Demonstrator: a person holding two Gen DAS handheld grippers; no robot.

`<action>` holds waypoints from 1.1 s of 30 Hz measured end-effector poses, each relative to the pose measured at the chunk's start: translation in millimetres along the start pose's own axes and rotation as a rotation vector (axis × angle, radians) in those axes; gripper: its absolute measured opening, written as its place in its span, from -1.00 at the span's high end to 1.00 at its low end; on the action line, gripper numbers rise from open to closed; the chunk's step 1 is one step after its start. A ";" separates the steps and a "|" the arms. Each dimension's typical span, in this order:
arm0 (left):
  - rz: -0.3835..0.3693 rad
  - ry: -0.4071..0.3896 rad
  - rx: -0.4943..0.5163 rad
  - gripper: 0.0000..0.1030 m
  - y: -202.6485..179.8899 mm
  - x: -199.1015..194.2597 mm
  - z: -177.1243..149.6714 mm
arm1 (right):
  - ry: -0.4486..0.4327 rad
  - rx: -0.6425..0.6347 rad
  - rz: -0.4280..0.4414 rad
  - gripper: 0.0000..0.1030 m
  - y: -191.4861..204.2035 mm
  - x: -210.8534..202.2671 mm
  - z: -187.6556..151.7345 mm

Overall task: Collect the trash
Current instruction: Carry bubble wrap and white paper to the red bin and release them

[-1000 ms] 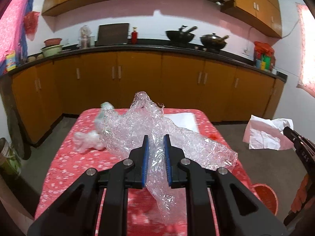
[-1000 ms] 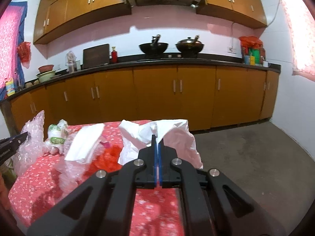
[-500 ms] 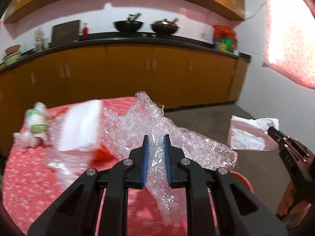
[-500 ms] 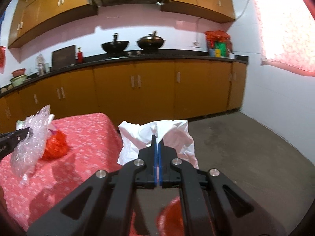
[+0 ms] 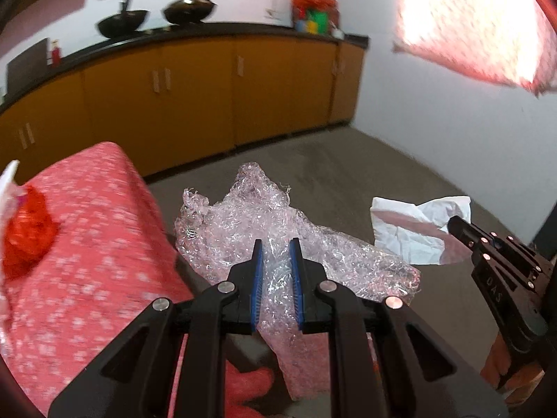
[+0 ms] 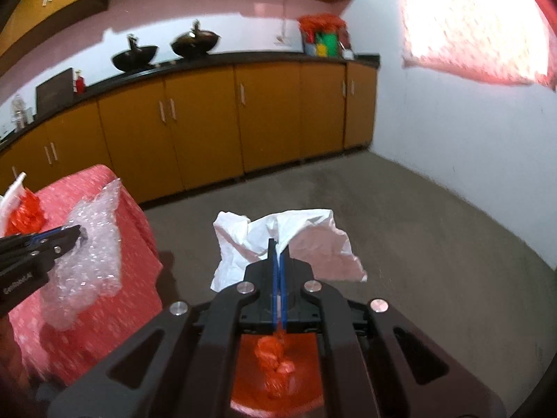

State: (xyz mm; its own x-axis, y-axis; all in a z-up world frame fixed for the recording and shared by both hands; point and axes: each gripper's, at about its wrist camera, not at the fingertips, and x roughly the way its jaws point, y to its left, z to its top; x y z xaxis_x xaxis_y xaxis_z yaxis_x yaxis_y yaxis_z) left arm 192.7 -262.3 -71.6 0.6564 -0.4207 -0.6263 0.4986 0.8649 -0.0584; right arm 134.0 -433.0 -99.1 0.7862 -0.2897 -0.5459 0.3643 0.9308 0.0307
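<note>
Pinching bubble wrap (image 5: 278, 240) between left fingers (image 5: 257, 271); white paper (image 6: 278, 240) between right fingers (image 6: 273, 271).

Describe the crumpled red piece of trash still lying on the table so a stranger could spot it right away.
Find the table with the pink flowered cloth, in front of the orange cabinets. Near its left edge lies a crumpled bright red plastic wad, beside a white scrap. Unlike the clear bubble wrap and the white paper, no gripper holds it.

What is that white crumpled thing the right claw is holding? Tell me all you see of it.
The white paper looks thin, creased and crumpled, with torn-looking edges. The right claw is shut on its middle, so it fans out on both sides, held in the air above the grey floor. Nothing else touches it. A red bin sits below the claw.
</note>
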 end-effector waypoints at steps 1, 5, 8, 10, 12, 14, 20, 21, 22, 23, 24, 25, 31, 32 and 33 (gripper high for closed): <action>-0.007 0.012 0.013 0.71 -6.4 5.8 -3.2 | 0.013 0.003 -0.005 0.94 -3.3 3.5 -5.4; -0.023 0.059 0.053 0.71 -28.1 27.8 -12.8 | 0.055 0.006 -0.009 0.94 -11.2 15.8 -25.3; -0.033 0.084 0.063 0.71 -38.0 41.1 -16.4 | 0.072 0.008 -0.004 0.94 -14.0 22.2 -34.3; -0.037 0.098 0.068 0.71 -42.5 48.5 -18.4 | 0.085 0.011 -0.002 0.94 -16.5 26.2 -39.6; -0.035 0.117 0.075 0.71 -47.3 57.5 -21.8 | 0.099 0.015 -0.002 0.94 -16.6 31.7 -41.5; -0.034 0.138 0.080 0.71 -53.2 67.9 -25.3 | 0.114 0.024 -0.005 0.94 -18.2 37.5 -44.2; -0.033 0.179 0.092 0.71 -57.1 84.6 -31.3 | 0.160 0.038 0.003 0.94 -21.9 52.0 -54.0; -0.035 0.184 0.094 0.70 -54.8 86.9 -30.6 | 0.164 0.037 0.005 0.94 -22.6 52.6 -55.3; -0.038 0.189 0.096 0.70 -55.7 88.6 -31.5 | 0.169 0.037 0.010 0.94 -22.4 54.5 -56.3; -0.041 0.193 0.100 0.70 -57.9 90.8 -32.3 | 0.174 0.039 0.013 0.94 -22.4 56.1 -57.4; -0.042 0.195 0.103 0.70 -58.4 93.1 -31.2 | 0.179 0.042 0.018 0.94 -23.4 57.3 -58.2; -0.043 0.196 0.105 0.70 -58.0 93.5 -31.5 | 0.186 0.047 0.021 0.93 -24.2 59.5 -58.6; -0.052 0.203 0.113 0.65 -58.3 98.4 -33.4 | 0.208 0.050 0.035 0.86 -25.5 67.1 -59.6; -0.054 0.206 0.111 0.64 -58.0 99.7 -33.8 | 0.213 0.051 0.041 0.86 -25.3 69.2 -58.2; -0.056 0.208 0.111 0.62 -58.3 100.5 -34.3 | 0.217 0.052 0.044 0.86 -24.2 70.7 -57.7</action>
State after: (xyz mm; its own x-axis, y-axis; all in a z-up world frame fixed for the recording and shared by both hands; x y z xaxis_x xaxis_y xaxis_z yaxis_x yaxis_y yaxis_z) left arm 210.1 -345.6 -157.8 0.5009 -0.3914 -0.7720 0.5976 0.8016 -0.0186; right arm 151.9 -463.1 -186.7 0.6783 -0.1886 -0.7102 0.3613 0.9272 0.0988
